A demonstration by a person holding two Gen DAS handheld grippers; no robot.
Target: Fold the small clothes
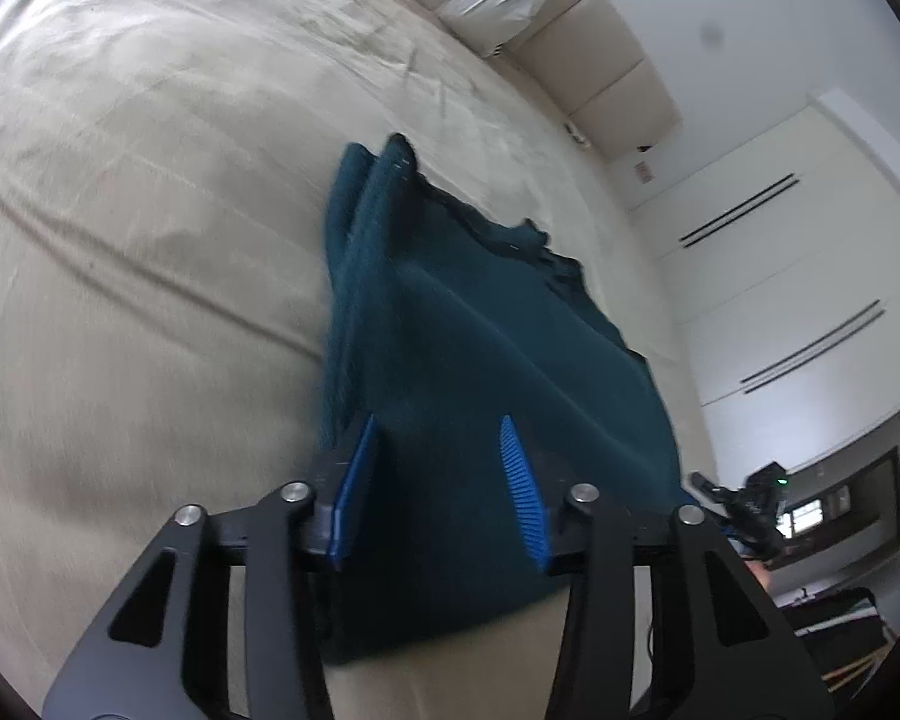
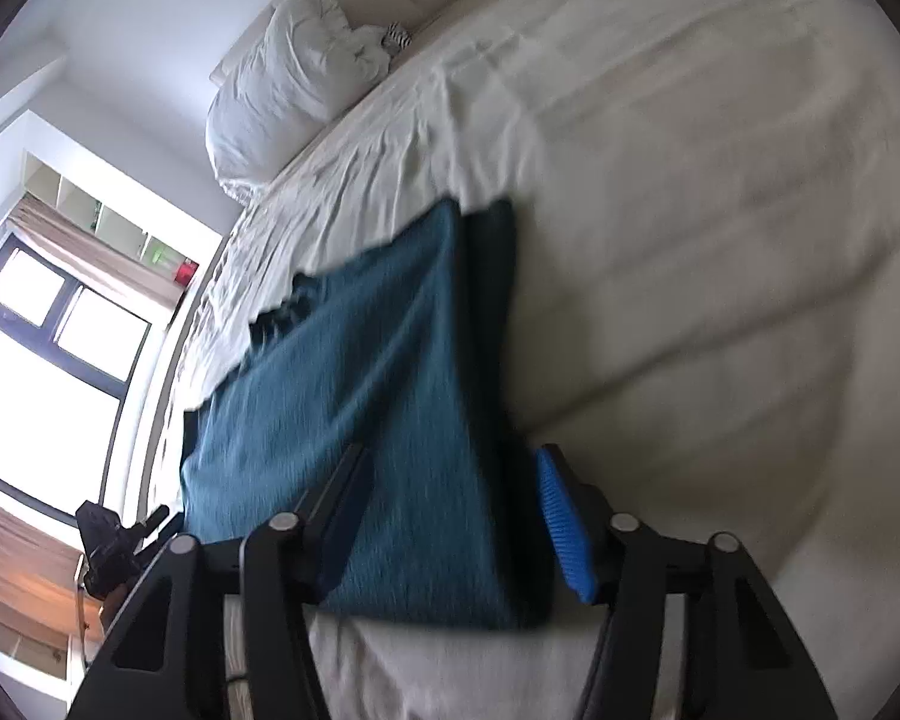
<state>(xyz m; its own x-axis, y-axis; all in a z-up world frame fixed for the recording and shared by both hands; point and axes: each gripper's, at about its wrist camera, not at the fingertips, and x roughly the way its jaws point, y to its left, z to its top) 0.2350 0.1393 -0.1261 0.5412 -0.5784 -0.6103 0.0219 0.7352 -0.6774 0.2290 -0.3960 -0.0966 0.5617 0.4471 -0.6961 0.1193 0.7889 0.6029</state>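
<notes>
A dark teal garment [image 1: 480, 348] lies on the cream bed sheet [image 1: 150, 240], partly folded, with a doubled edge along its left side. My left gripper [image 1: 438, 426] is open, its blue pads [image 1: 519, 480] spread over the garment's near edge. In the right wrist view the same garment [image 2: 360, 390] lies flat, with a folded strip along its right side. My right gripper [image 2: 450, 462] is open over the garment's near right corner. The other gripper shows at the far edge in each view: the right one [image 1: 750, 504] and the left one [image 2: 114, 534].
A white pillow [image 2: 288, 90] lies by the padded headboard [image 1: 600, 60]. White wardrobe doors [image 1: 780, 276] stand beyond the bed on one side and a bright window [image 2: 42, 372] on the other. The sheet stretches wide to both sides of the garment.
</notes>
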